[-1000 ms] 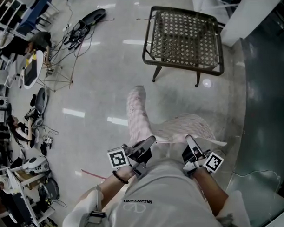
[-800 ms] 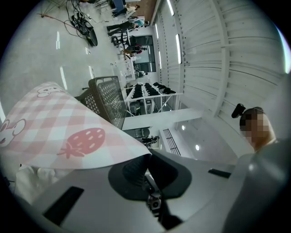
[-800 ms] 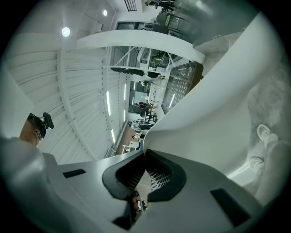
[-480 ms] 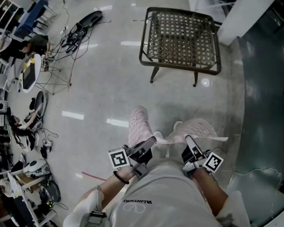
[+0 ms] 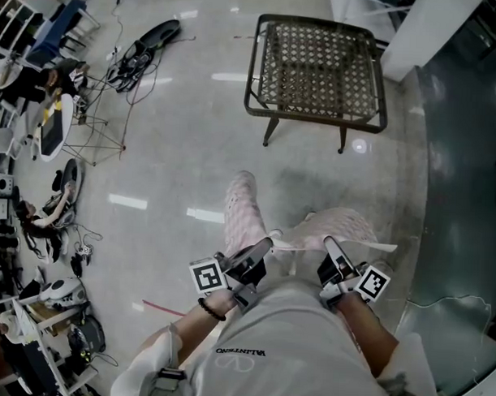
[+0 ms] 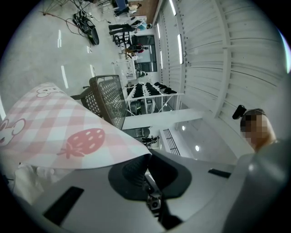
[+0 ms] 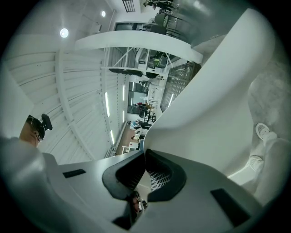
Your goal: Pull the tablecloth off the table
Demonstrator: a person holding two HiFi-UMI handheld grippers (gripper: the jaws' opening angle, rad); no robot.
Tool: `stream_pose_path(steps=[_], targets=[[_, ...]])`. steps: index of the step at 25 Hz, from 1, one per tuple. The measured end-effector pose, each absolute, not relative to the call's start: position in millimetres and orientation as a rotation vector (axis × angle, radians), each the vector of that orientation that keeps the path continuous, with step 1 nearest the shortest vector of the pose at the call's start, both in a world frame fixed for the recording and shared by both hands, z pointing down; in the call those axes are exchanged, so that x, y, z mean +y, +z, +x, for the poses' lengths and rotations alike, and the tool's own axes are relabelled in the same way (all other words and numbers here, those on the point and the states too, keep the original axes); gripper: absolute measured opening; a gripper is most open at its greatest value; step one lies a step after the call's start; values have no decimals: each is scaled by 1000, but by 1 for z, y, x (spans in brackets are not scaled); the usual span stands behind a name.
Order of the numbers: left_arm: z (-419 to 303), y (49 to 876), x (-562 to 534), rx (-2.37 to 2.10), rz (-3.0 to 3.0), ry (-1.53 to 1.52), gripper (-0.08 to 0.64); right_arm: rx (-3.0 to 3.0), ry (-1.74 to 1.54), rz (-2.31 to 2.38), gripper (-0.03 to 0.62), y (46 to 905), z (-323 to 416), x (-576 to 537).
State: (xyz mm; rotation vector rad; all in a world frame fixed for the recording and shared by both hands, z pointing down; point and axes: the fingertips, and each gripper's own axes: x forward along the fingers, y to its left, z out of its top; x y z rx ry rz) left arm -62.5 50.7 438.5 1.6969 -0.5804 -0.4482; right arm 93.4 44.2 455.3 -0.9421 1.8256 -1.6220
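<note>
Head view shows the left gripper point(image 5: 261, 249) and right gripper point(image 5: 331, 246) each clenched on the cloth point(image 5: 332, 227), which droops near the person, well apart from the far table point(image 5: 317, 70) — the pull looks done, so next likely means laying it aside.

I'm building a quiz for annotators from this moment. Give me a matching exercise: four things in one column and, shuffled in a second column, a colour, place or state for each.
Things:
1. table
2. tablecloth
3. left gripper
4. cables

Descriptions:
A. pink checks with a strawberry print
B. bare woven top
C. on the floor at the left
D. shut on the tablecloth

Pairs: 1-B, 2-A, 3-D, 4-C
</note>
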Motion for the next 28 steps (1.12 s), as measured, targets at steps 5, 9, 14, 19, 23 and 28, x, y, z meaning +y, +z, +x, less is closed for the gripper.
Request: stream_pose_path(steps=[5, 9, 14, 19, 23, 28], targets=[[-60, 439, 47, -579, 1698, -458, 3, 1829, -1620, -937, 9, 458, 96, 42], [-59, 437, 44, -590, 1744, -436, 3, 1832, -1611, -939, 10, 457, 98, 42], [-60, 437, 48, -572, 1681, -466, 3, 1840, -1607, -937, 11, 451, 95, 43], [-56, 439, 46, -564, 1680, -470, 3, 1842, -1602, -938, 11, 454, 97, 41], [-55, 438, 47, -562, 1681, -467, 3, 1834, -1608, -942, 11, 454, 97, 42], [-56, 439, 48, -562, 1680, -467, 3, 1833, -1612, -945, 11, 455, 96, 43]])
